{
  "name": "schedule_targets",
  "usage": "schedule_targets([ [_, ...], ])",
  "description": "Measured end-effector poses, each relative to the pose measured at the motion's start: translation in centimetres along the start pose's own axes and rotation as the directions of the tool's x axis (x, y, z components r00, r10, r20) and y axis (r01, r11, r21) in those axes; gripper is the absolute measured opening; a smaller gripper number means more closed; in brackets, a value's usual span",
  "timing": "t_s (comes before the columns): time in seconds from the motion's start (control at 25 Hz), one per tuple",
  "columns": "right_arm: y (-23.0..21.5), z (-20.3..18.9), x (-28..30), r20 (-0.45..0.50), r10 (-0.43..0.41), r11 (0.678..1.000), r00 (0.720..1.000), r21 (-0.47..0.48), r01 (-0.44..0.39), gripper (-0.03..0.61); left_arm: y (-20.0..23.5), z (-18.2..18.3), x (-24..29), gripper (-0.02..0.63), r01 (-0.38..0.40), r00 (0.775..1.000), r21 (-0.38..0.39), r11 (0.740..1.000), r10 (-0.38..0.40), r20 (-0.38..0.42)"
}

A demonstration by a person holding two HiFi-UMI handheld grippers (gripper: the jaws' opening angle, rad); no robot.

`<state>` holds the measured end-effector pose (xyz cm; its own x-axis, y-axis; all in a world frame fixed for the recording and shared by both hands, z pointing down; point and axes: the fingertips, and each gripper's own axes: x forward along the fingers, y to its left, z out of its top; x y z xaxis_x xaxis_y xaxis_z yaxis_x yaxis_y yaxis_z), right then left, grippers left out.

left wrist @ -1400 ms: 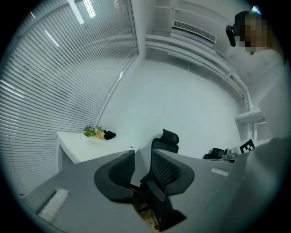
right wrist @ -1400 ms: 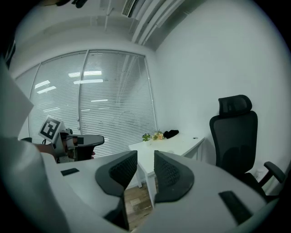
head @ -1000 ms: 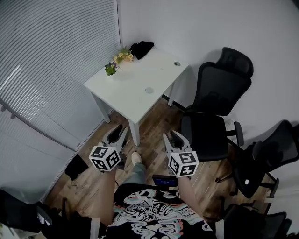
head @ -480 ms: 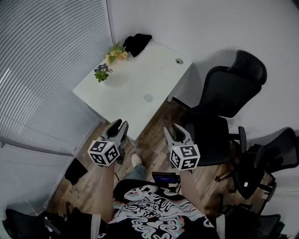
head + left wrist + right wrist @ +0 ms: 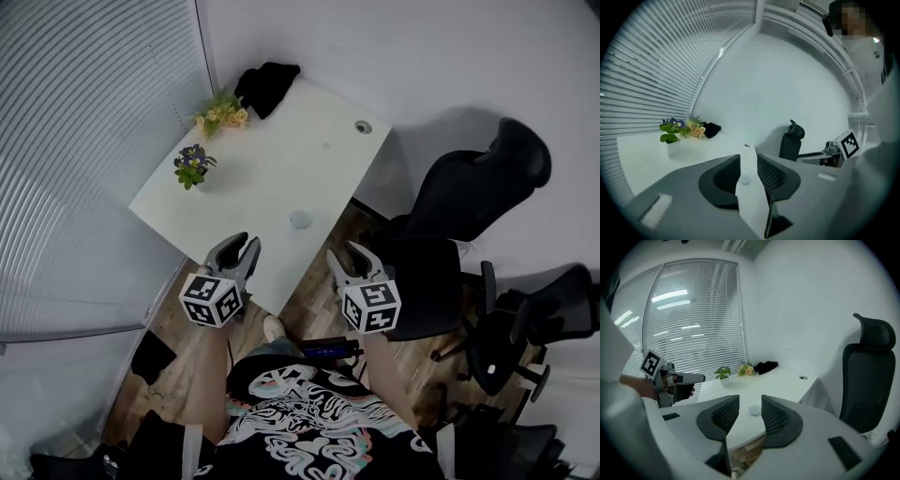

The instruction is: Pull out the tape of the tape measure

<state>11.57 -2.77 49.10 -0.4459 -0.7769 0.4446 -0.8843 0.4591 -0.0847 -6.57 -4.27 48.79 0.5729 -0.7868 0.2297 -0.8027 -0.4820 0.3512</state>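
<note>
White table (image 5: 272,159) stands in the corner, with the small round tape measure (image 5: 301,219) near its front edge. The left gripper (image 5: 240,246), at seven o'clock from it, hangs spread and empty. The right gripper (image 5: 347,255), at five o'clock, is opening on nothing.

Left gripper (image 5: 242,247) jaws apart, empty; right gripper (image 5: 349,255) jaws opening, nothing between.

1. Small pale round thing (image 5: 301,219) on the white table (image 5: 281,159): too small to identify
2. Dark bundle (image 5: 265,86) at far table corner: kind not readable
3. Black chair (image 5: 562,305) at right: cut by frame edge
4. Person's torso (image 5: 309,431): cut by bottom edge
</note>
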Motion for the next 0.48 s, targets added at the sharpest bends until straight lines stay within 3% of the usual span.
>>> schedule_targets([
  [0.48,-1.8,1.2,4.0,-0.015,0.019,1.0,1.0,-0.005,-0.019,0.155,2.4,-0.2,3.0,0.107,0.023,0.999,-0.015,1.0,-0.024,-0.039],
])
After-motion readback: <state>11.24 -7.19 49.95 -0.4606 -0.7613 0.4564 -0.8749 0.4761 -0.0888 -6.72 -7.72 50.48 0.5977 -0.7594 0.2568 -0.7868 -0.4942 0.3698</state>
